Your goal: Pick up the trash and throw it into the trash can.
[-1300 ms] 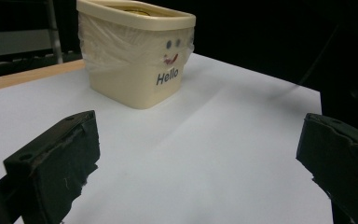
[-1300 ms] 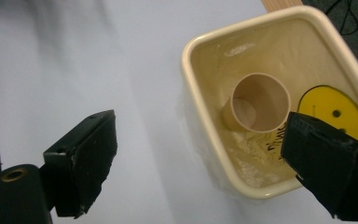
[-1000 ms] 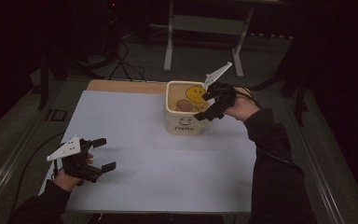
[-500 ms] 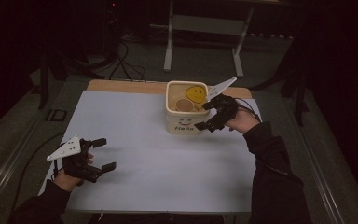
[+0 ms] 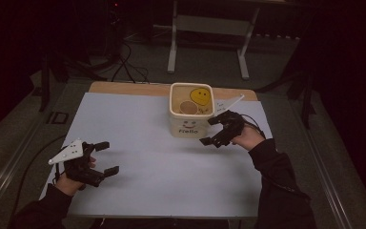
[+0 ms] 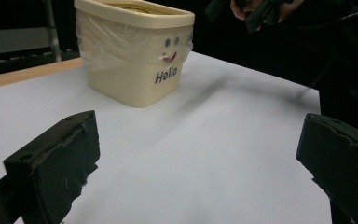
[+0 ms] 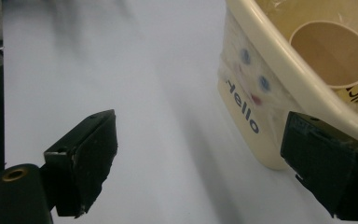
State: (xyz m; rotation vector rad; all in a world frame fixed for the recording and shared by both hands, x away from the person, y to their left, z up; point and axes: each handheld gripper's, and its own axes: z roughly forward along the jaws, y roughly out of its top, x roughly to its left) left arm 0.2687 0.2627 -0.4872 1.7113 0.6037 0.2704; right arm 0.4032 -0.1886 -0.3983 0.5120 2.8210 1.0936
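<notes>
We see a cream tub point(image 5: 190, 114) standing upright toward the far edge of the table, a little right of centre. Its near wall carries a small printed face and the word "Hello", which reads plainly in the left gripper view point(image 6: 135, 60) and runs slanted in the right gripper view point(image 7: 279, 98). A thin clear liner is folded over the rim. Inside we make out a brown paper cup point(image 5: 188, 108), seen from above as a round mouth point(image 7: 331, 53), and a yellow smiley face point(image 5: 200, 96) on the far side of the tub.

Just right of the tub and a bit nearer to us, the right gripper point(image 5: 216, 130) is held above the sheet, its jaws wide apart with nothing between them; in its own view one jaw sits in front of the tub's lower corner, and we cannot tell whether it touches.

The tub stands on a white sheet point(image 5: 171, 167) that covers most of the wooden table point(image 5: 124, 88).

Well apart, at the near left corner, the left gripper point(image 5: 106, 157) hovers low over the sheet, jaws also spread and empty, pointing toward the tub.
</notes>
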